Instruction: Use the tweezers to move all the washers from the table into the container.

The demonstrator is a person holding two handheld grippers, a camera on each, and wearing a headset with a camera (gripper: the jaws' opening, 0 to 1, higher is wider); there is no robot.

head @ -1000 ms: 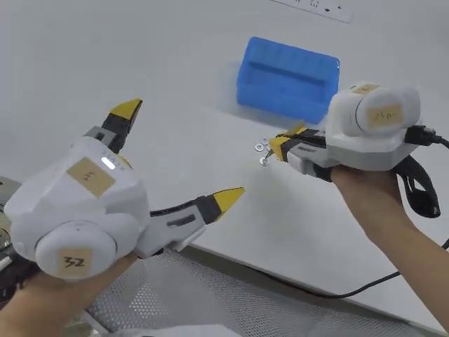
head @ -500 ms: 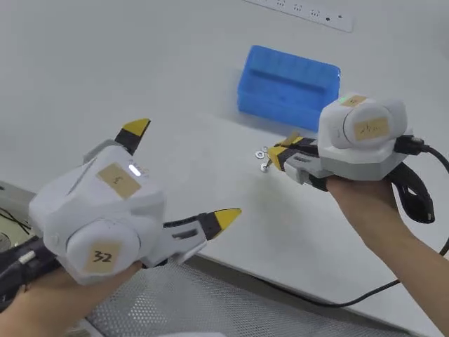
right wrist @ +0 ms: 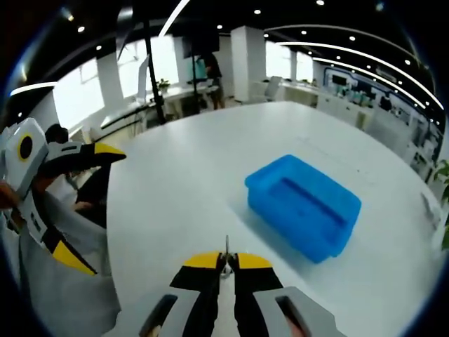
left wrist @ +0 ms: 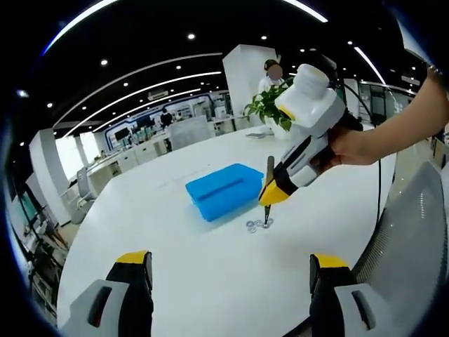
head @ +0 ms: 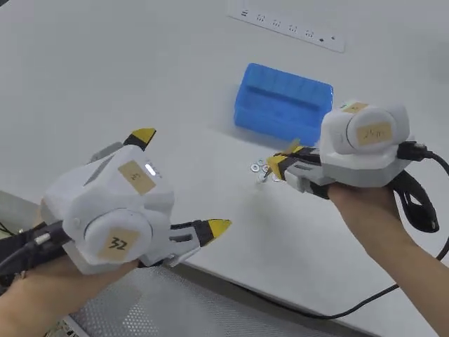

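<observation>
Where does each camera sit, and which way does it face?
Head view: on the headset, facing down at the white table; left gripper and right gripper show.
Left gripper view: on the left gripper, looking past its open fingers at small metal washers.
Right gripper view: on the right gripper, along fingers shut on thin metal tweezers.
Shared: all show the blue plastic container.

Even, bright overhead light is flooding the white worktop [head: 105, 70] in the head view, washing it nearly featureless and throwing faint, soft shadows beside the blue container [head: 284, 98]. The container's edges are looking slightly hazy there. In the 2 gripper views, ceiling strip lights [left wrist: 77, 23] are curving into white arcs, fisheye distortion is bending the room toward the edges, and windows [right wrist: 81, 91] are blowing out to white. In the right gripper view, the tweezers [right wrist: 226, 247] are showing as a thin, soft sliver.
</observation>
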